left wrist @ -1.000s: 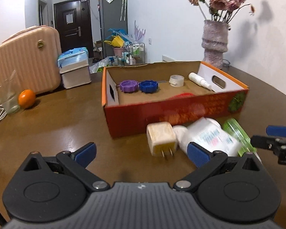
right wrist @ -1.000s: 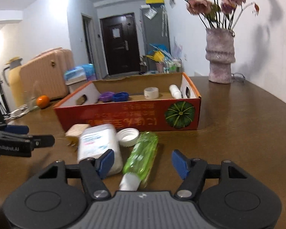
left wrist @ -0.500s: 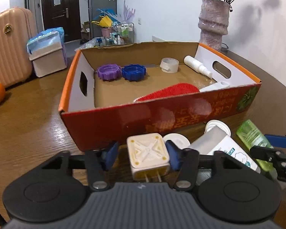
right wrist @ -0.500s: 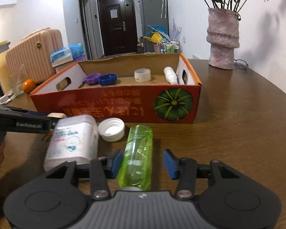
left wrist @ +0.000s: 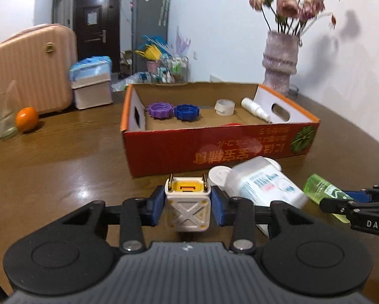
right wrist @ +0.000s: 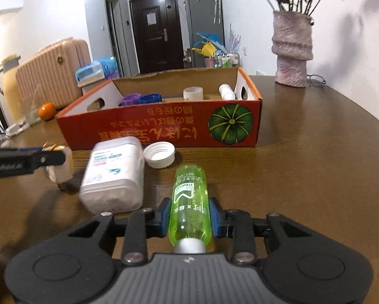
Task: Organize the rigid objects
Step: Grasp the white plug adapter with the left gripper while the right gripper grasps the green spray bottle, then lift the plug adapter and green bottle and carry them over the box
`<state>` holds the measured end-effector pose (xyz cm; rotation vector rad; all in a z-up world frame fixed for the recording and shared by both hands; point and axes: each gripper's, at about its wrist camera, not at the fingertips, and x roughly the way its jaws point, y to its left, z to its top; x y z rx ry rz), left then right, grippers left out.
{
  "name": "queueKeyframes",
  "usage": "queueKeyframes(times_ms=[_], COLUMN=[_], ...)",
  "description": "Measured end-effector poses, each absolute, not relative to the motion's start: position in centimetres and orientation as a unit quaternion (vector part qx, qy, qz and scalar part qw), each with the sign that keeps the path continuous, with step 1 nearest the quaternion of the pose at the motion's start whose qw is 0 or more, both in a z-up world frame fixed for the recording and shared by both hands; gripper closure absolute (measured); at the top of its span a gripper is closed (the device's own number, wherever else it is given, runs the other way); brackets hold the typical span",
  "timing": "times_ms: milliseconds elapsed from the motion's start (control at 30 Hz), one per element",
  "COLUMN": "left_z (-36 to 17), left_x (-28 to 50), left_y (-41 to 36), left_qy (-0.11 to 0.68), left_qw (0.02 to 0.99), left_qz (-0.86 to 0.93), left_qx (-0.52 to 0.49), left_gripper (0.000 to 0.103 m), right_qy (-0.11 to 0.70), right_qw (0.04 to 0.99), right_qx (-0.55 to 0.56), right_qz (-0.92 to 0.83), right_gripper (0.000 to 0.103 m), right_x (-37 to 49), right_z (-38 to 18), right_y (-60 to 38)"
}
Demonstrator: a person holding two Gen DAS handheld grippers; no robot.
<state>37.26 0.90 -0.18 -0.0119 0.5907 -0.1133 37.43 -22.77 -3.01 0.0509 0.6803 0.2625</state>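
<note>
My left gripper (left wrist: pixel 187 198) has its jaws closing, and the blue pads press both sides of a white plug adapter (left wrist: pixel 186 214) with its prongs pointing up. It is in front of the red cardboard box (left wrist: pixel 214 149). My right gripper (right wrist: pixel 190 215) is also closing, pads against a green bottle (right wrist: pixel 189 190) that lies on the table with its cap towards me. Between the two lie a white bottle (right wrist: pixel 113 174) and a white lid (right wrist: pixel 159 155). The box holds purple and blue lids (left wrist: pixel 173 111), a tape roll (left wrist: pixel 224 107) and a small white bottle (left wrist: pixel 255 109).
A vase of dried flowers (right wrist: pixel 292 50) stands on the round wooden table behind the box to the right. An orange (left wrist: pixel 26 122) and a glass (left wrist: pixel 4 116) sit at the far left. A pink suitcase (left wrist: pixel 30 68) stands beyond the table.
Both grippers went from wide open to pinched. The left one came up around the plug adapter, which now shows its prongs on top. The right one closed around the green bottle.
</note>
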Motion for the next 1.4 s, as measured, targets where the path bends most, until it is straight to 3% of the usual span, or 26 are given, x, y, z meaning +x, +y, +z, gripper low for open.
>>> queueKeyframes(times_ms=[367, 533, 567, 800, 1100, 1400], left_z=[4.0, 4.7, 4.9, 5.3, 4.6, 6.0], left_x=[24.3, 19.8, 18.9, 13.5, 13.2, 21.6], left_y=[1.4, 1.8, 1.9, 2.4, 2.2, 2.5], left_qy=[0.191, 0.176, 0.171, 0.146, 0.153, 0.162], left_qw=[0.981, 0.984, 0.984, 0.988, 0.987, 0.985], left_qz=[-0.026, -0.029, -0.027, -0.028, -0.036, -0.062], left_qx=[-0.019, -0.027, -0.027, -0.028, -0.027, -0.016], left_gripper=[0.064, 0.064, 0.064, 0.064, 0.064, 0.064], right_qy=[0.254, 0.244, 0.237, 0.196, 0.197, 0.203], right_qw=[0.958, 0.96, 0.962, 0.97, 0.97, 0.965], right_qx=[-0.004, -0.002, -0.002, -0.002, -0.007, -0.045], right_qz=[0.135, 0.135, 0.137, 0.145, 0.144, 0.159], right_gripper=[0.074, 0.076, 0.082, 0.082, 0.082, 0.082], right_x=[27.8, 24.6, 23.7, 19.1, 17.1, 23.8], right_z=[1.4, 1.9, 2.2, 3.8, 3.1, 4.2], right_y=[-21.2, -20.7, -20.6, -19.8, -19.6, -20.2])
